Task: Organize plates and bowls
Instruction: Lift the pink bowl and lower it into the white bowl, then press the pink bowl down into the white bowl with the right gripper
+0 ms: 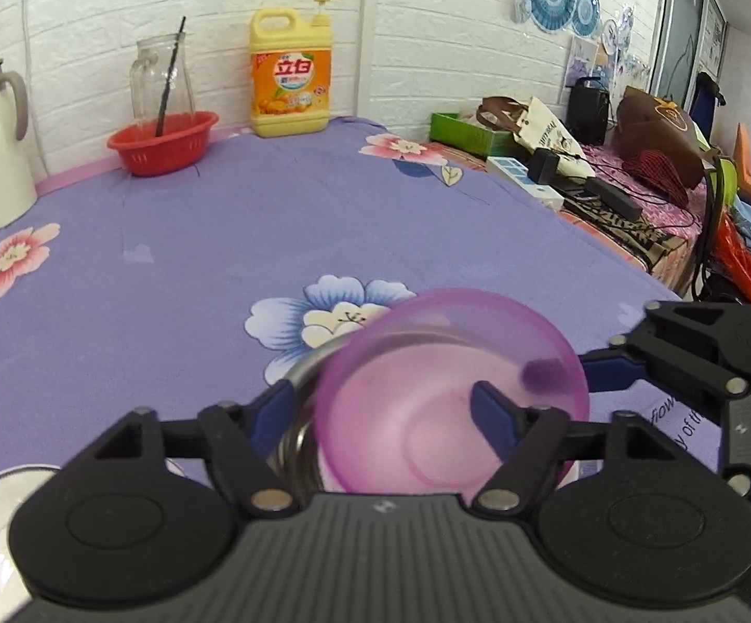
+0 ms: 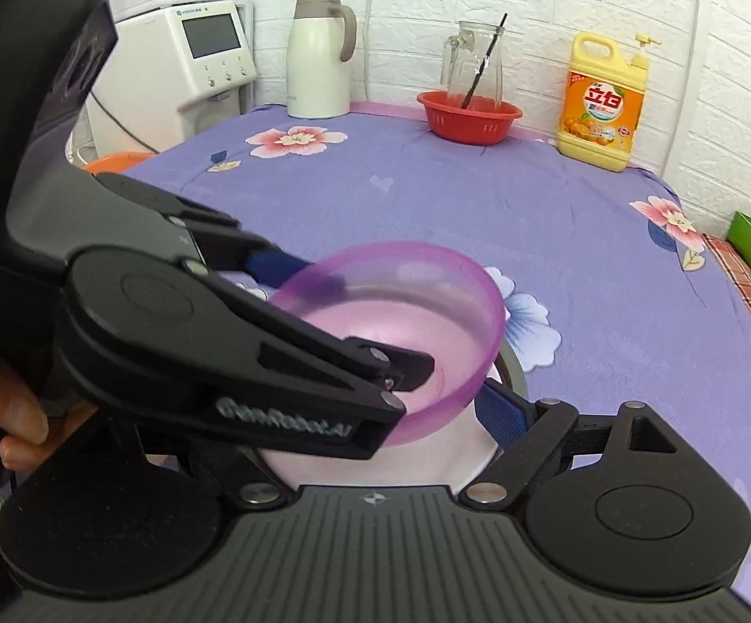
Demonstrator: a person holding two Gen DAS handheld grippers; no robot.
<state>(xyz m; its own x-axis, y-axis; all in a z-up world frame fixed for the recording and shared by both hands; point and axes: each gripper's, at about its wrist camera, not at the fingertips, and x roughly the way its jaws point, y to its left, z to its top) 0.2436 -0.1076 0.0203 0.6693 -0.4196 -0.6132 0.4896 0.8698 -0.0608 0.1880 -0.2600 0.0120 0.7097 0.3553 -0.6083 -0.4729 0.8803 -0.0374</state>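
Here we are at the near edge of the purple flowered tablecloth (image 1: 209,239), and the translucent pink bowl (image 1: 417,348) is the one to watch. It sits tipped, not flat, leaning on the rim of a steel bowl (image 1: 300,371) underneath, with its mouth turned toward the left gripper (image 1: 380,397). That gripper stands well open, with one finger inside the pink bowl and the other outside by the steel rim. The bowl wall runs between the pads with clear daylight on both sides, so nothing is gripped. The right gripper (image 2: 380,405) comes in from the opposite side. One blue finger (image 1: 609,368) reaches under the pink bowl's far flank and shows dark through the plastic. Its other finger is hidden behind the left tool, so I cannot tell whether it grips anything. My read is that the nesting is nearly done and the bowl only has to settle level. The trick will be the exit. The wall lies across the left fingers' gap, so they should back straight out along their own line, because a sideways drift could hook the rim and tip the bowl out.
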